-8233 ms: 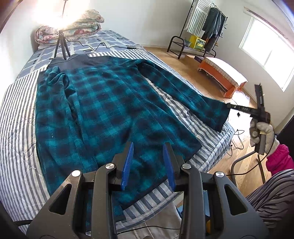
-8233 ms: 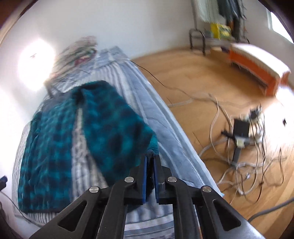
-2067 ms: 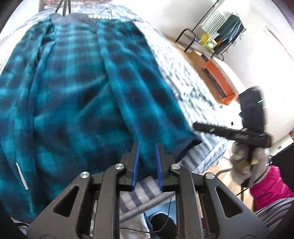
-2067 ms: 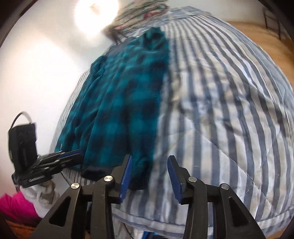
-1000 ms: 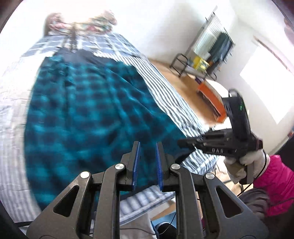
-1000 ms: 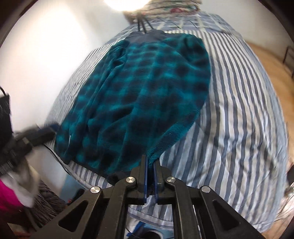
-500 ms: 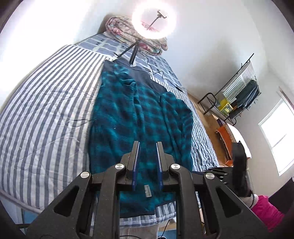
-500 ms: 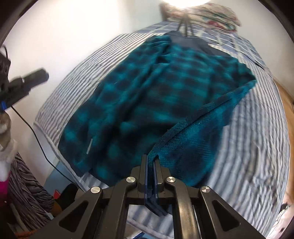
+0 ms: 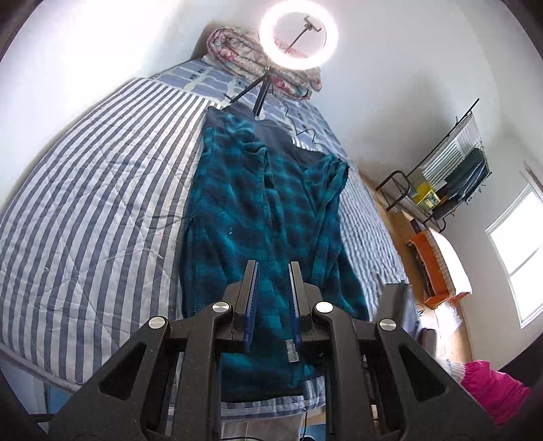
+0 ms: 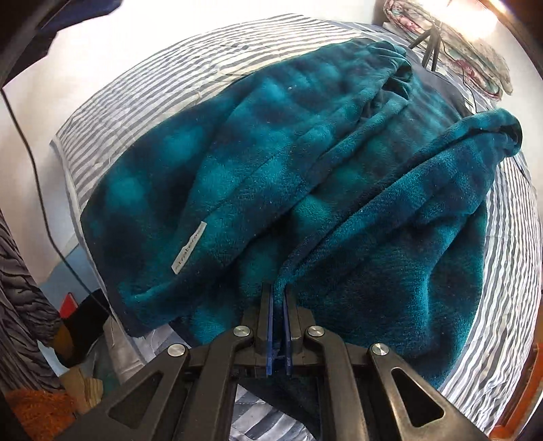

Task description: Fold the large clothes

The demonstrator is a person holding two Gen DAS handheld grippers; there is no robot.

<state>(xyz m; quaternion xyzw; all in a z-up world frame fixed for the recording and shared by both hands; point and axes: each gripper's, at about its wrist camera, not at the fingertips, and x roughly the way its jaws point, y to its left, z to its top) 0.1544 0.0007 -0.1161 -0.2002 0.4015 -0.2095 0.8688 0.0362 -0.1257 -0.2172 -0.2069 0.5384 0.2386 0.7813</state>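
A large teal plaid fleece garment (image 9: 258,217) lies lengthwise on the striped bed (image 9: 85,210), its sides folded inward. It fills the right wrist view (image 10: 271,163), with a white label (image 10: 188,252) at its near hem. My right gripper (image 10: 277,295) is shut on the edge of the right folded flap (image 10: 407,210) and holds it over the garment's middle. My left gripper (image 9: 272,271) is above the near hem, its jaws a narrow gap apart with nothing between them.
A ring light on a tripod (image 9: 298,32) and a rolled floral quilt (image 9: 244,54) stand at the bed's head. A clothes rack (image 9: 451,169) and an orange bench (image 9: 437,268) are on the right. A cable (image 10: 30,163) hangs at the left.
My right gripper has carried the flap further in over the garment and lower toward it. My left gripper has stayed raised above the near hem with the same narrow gap.
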